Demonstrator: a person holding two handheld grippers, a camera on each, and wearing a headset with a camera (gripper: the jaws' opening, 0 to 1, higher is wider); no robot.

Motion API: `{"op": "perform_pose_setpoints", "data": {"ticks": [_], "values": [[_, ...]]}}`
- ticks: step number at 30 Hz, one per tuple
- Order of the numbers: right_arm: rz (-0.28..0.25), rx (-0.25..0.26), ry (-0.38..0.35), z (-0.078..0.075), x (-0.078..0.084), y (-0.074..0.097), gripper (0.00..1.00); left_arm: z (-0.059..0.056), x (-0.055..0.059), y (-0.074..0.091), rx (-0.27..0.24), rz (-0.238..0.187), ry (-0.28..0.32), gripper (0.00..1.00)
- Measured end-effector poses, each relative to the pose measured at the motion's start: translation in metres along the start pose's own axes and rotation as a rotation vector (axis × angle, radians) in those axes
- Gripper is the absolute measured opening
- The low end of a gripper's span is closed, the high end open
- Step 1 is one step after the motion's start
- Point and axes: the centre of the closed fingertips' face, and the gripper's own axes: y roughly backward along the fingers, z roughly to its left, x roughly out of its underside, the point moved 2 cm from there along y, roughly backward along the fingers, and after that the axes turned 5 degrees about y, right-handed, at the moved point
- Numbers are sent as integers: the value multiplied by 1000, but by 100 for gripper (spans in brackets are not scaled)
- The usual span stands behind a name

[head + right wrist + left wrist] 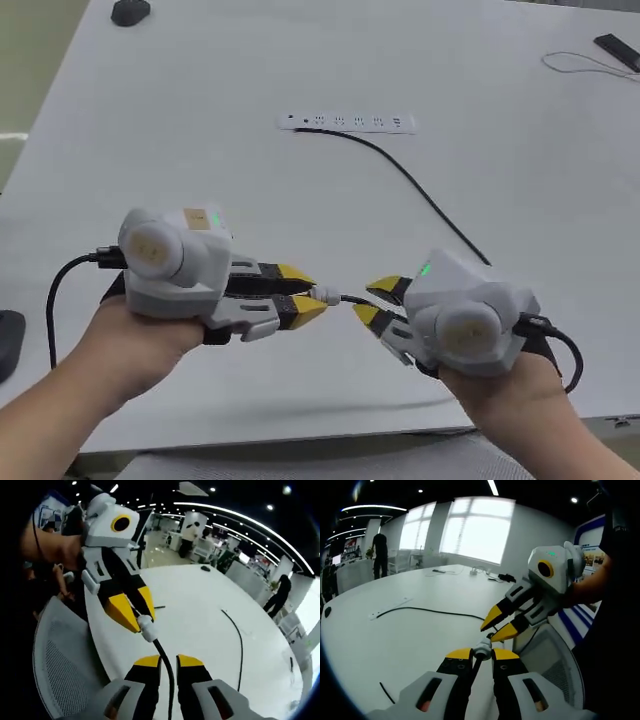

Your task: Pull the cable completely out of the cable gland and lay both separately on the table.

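Observation:
The small white cable gland [325, 296] is held above the table's near edge, and my left gripper [312, 294] is shut on it. In the left gripper view the gland [482, 649] sits between my yellow tips [483, 654]. A thin black cable [352, 299] runs from the gland to my right gripper [373, 301], which is shut on it a short way off. In the right gripper view the cable [167, 675] passes between my jaws [169, 661] up to the gland [146, 628]. The two grippers face each other, tips close.
A white power strip [347, 122] lies mid-table with its black cord [420, 190] running to the right edge. A dark object [130, 11] sits at the far end, a thin wire [590, 65] at far right. A grey mesh chair [60, 650] stands below the table's edge.

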Motion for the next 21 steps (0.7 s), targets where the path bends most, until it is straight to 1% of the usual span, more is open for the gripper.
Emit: {"op": "perform_pose_setpoints", "data": {"ticks": [1,2,4,7,9,11,13,15,19,21], "values": [[9,-4,28,2,-2,-1,5,1,0,1,2,-4,0,15],[4,-7,55,5,-6,-2,5,2,1,2,5,-3,3,15],[9,-6,75,8,-8,-3,3,4,3,4,12,-7,8,15],[-2,-17,116,14,-12,-3,3,3,4,5,20,-3,-1,15],[1,-22,155,17,-14,-4,3,1,4,5,25,-3,0,15],[9,-24,174,19,-13,-6,3,0,4,5,32,-5,-1,15],[13,-26,182,19,-13,-6,1,-1,6,5,36,0,-7,15],[9,-25,177,20,-13,-5,1,-1,7,7,38,-3,-4,15],[-1,-19,203,21,-15,-4,1,-2,7,9,41,-11,0,15],[0,-20,185,22,-14,-4,0,-2,8,9,43,-14,3,15]]}}
